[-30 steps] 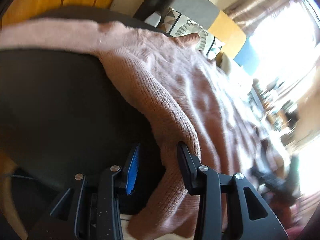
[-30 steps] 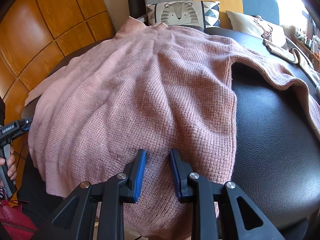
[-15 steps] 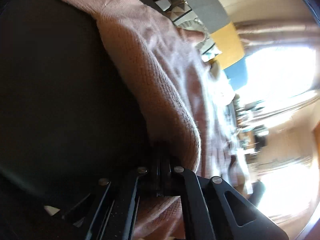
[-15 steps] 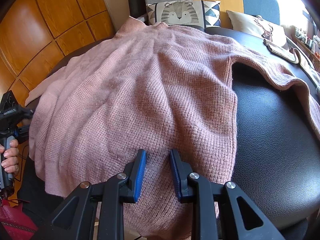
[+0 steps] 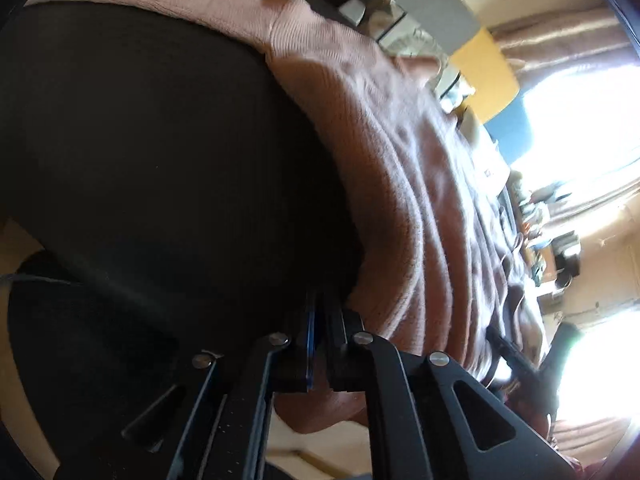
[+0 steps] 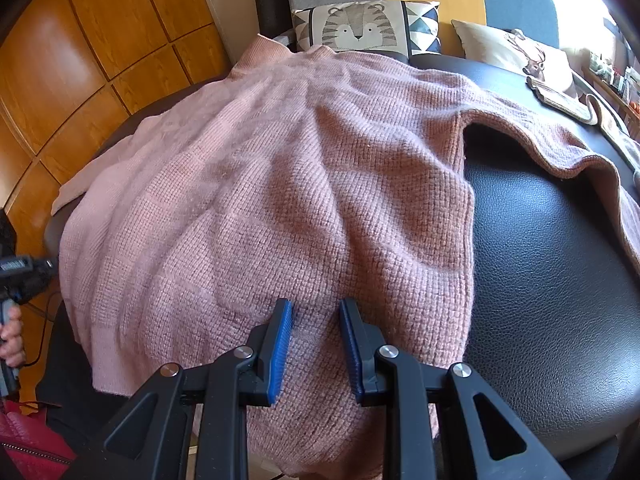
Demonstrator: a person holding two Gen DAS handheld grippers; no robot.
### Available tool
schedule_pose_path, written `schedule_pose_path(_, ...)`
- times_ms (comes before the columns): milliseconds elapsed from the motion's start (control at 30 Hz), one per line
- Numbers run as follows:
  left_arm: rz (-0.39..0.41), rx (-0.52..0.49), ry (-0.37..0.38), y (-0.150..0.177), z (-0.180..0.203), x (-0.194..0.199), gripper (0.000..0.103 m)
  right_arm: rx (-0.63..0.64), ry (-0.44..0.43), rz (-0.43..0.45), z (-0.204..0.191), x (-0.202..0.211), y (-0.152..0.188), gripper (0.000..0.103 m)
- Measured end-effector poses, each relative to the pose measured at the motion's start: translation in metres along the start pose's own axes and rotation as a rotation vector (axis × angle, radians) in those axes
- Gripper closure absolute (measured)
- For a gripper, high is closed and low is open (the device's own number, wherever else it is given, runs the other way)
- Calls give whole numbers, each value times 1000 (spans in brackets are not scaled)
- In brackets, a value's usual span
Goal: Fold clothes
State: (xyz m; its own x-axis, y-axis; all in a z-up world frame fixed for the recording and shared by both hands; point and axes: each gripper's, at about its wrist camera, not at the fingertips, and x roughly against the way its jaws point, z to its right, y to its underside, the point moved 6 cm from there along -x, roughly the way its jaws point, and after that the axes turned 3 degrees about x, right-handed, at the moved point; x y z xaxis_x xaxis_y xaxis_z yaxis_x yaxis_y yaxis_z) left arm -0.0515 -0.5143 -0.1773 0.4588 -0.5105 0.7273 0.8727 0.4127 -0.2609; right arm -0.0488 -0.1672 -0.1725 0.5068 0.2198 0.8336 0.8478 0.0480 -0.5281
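Sweater point(image 6: 280, 184) flat, collar far, hem toward right gripper point(image 6: 314, 344)

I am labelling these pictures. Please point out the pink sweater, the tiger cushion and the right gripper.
pink sweater point(image 6: 280, 200): right wrist view, middle of its body.
tiger cushion point(image 6: 360, 26): right wrist view, the face.
right gripper point(image 6: 316, 308): right wrist view, between fingertips.

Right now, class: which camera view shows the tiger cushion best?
The right wrist view: the tiger cushion faces the camera, sharp and nearly whole behind the pink sweater. The left wrist view shows only a blurred, partly hidden patch of it.
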Motion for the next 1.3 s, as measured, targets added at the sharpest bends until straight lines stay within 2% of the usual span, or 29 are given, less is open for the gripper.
schedule_pose_path(33, -5, 1, 24, 1, 3, 0, 80, -1, -2, 1, 0, 1, 1, 78)
schedule_pose_path(133, -39, -16, 108, 3, 21, -3, 77, -5, -6, 3, 0, 1, 1, 78)
schedule_pose_path(200, -47, -45, 136, 5, 33, -6, 75, -7, -6, 3, 0, 1, 1, 78)
schedule_pose_path(267, -50, -54, 140, 5, 40, -11, 59, -5, -4, 4, -1, 2, 2, 78)
schedule_pose_path(300, -61, -42, 145, 6, 40, -14, 56, -5, -4, 4, 0, 2, 2, 78)
schedule_pose_path(367, -84, -10, 163, 5, 41, -21, 54, -5, -4, 5, 0, 3, 3, 78)
schedule_pose_path(500, -105, 96, 269, 3, 32, -23, 54, -4, -4, 6, 1, 4, 3, 78)
schedule_pose_path(600, -116, 145, 318, 2, 32, -29, 54, -3, -2, 7, 1, 4, 4, 78)
schedule_pose_path(633, -119, 139, 299, 2, 33, -33, 50, -2, 0, 7, 1, 5, 4, 78)
schedule_pose_path(733, -99, 70, 224, 2, 41, -36, 50, -1, 0, 7, 1, 5, 5, 78)
schedule_pose_path(800, -76, -3, 168, 4, 48, -36, 54, -2, -1, 7, 1, 6, 5, 78)
schedule_pose_path(833, -67, -34, 131, 5, 49, -36, 75, -2, -1, 7, 1, 6, 5, 78)
schedule_pose_path(867, -67, -55, 97, 6, 49, -38, 86, -2, 0, 7, 1, 6, 5, 78)
schedule_pose_path(1033, -31, -77, 56, 8, 44, -24, 94, 2, -1, 8, 1, 6, 6, 78)
schedule_pose_path(1133, -4, -93, 18, 5, 35, -6, 94, -1, -6, 7, 1, 7, 6, 78)
schedule_pose_path(1300, 73, -81, -134, -5, -4, 42, 94, 0, -8, 8, 1, 6, 6, 78)
